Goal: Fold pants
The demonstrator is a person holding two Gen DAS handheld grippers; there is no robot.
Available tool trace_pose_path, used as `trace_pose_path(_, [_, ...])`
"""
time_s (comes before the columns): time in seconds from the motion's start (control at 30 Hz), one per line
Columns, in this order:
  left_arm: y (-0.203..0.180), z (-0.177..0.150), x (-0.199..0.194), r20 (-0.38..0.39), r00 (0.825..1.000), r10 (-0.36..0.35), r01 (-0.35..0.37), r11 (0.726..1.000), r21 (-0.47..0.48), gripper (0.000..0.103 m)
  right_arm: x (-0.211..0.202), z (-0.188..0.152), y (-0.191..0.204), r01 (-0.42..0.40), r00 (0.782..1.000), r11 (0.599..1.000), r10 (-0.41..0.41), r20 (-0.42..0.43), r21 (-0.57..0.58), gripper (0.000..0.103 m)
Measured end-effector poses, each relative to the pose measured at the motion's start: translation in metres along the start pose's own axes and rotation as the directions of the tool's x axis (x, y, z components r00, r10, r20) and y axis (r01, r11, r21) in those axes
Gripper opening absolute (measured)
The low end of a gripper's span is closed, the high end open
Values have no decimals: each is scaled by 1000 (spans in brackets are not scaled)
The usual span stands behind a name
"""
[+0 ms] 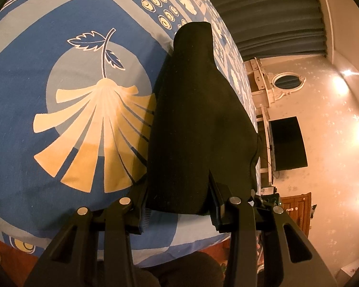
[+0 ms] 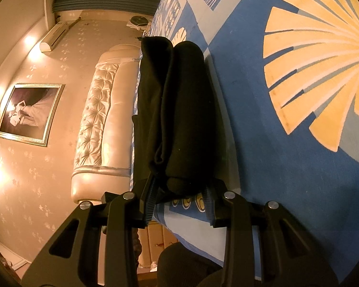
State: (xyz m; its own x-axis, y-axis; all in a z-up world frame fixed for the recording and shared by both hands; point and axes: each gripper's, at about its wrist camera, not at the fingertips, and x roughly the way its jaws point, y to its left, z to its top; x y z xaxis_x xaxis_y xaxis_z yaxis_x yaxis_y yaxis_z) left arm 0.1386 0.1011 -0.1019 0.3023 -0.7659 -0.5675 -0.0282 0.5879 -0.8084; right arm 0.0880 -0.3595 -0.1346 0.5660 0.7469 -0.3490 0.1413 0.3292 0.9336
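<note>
Black, soft and matte, the pants (image 1: 198,119) are gathered into a thick folded bundle, held up just over the bed with the far end rounded like a hood. From the right side the cloth (image 2: 177,110) shows as two plump rolls pressed side by side, a deep crease running between them. The left hand-held gripper (image 1: 179,203) pinches the near edge of the bundle, its hard black fingers clamped on either side of the fabric. The right hand-held gripper (image 2: 179,196) pinches the other end the same way. Beneath lies the bedspread (image 1: 59,119), smooth cotton in blue with cream fan shapes and a leaf. Beyond it stands a tufted, glossy headboard (image 2: 100,119), against pale patterned wallpaper.
</note>
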Motion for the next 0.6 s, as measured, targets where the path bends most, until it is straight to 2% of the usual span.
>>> trace_pose_path(0.23, [0,0,-1,-3,1000,7,-7,1000,8,40,1,0,0,-1,1000,1000,1,-1,4,33])
trace_pose_path(0.33, [-1,0,-2,0,1000,6,-6,1000,21,41,3,0,3,9,1000,1000,-9,-15,-4,39])
trace_pose_path(0.43, [-4,2,-8,1,1000,-3,3,999,51,42,-5,-1,12,50,999,997,-51,-17,-55,53])
trace_pose_path(0.5, [-3,5,-16,5,1000,-29,29,998,59,42,-15,2,20,79,997,992,-79,9,-96,73])
trace_pose_path(0.6, [-4,15,-20,-6,999,-36,36,995,93,47,-25,20,20,81,996,993,-78,35,-89,84])
